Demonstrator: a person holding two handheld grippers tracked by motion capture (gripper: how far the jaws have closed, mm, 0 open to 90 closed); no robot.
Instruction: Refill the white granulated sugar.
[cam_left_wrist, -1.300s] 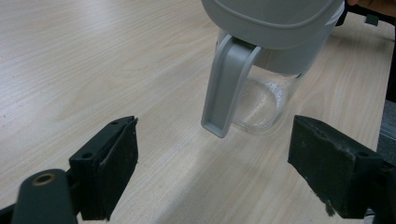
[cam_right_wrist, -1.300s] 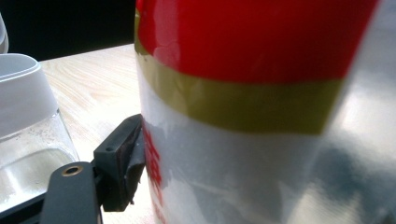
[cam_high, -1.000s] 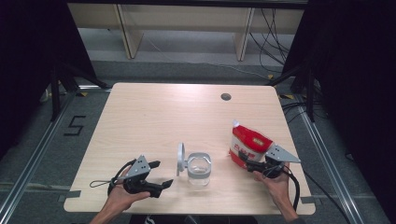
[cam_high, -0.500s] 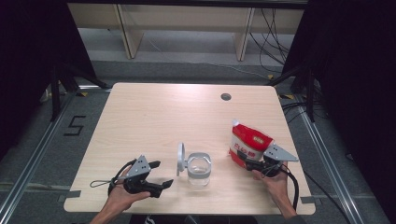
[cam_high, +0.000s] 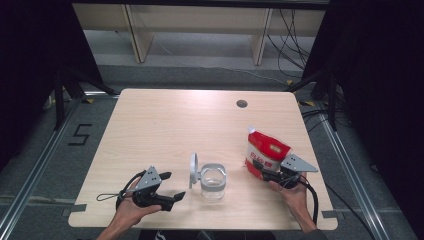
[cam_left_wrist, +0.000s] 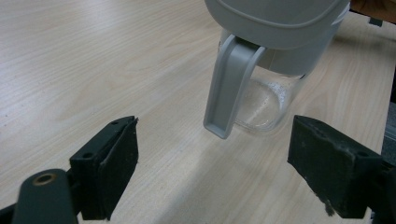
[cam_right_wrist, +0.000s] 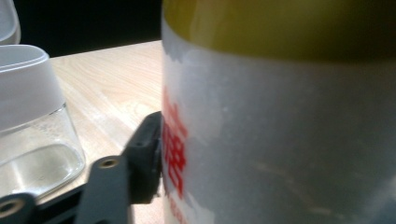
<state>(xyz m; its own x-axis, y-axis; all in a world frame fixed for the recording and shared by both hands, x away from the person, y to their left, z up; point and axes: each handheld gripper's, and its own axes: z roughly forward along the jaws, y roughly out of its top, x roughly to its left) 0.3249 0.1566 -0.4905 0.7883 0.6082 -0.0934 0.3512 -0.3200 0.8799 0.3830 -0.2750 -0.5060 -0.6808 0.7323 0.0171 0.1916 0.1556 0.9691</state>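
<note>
Glass jar (cam_high: 213, 181) with a grey collar and flipped-up lid (cam_high: 193, 170), standing upright near the front edge of the bench (cam_high: 165, 125), between the 2 hands. Just to its right, touching or nearly so, a red-and-white pouch (cam_high: 264, 156), upright, long axis vertical, top leaning a little away from the person.

Right hand-held gripper (cam_high: 267, 175) right at the pouch's lower front, clearly the nearer of the 2 to it. In the right gripper view, 1 black jaw pressed flat against the white side of the pouch (cam_right_wrist: 280, 140); other jaw hidden behind the bag, so apparently clamped on it, though not certain from here. Jar (cam_right_wrist: 32, 126) off to that jaw's left, close by.

Left hand-held gripper (cam_high: 170, 189) lying low on the bench left of the jar, pointing right toward it, jaws spread wide and holding nothing. In the left gripper view, jar (cam_left_wrist: 275, 70) dead ahead between the jaws, grey lid clasp (cam_left_wrist: 229, 88) hanging down its near side, a faint residue inside the glass.

Likely next: tipping the pouch leftward over the open jar mouth, with the left side free to steady the glass.

Writing: red characters on the pouch's white panel (cam_right_wrist: 175, 149), too blurred to read. A "5" (cam_high: 80, 134) marked on the floor left of the bench.
</note>
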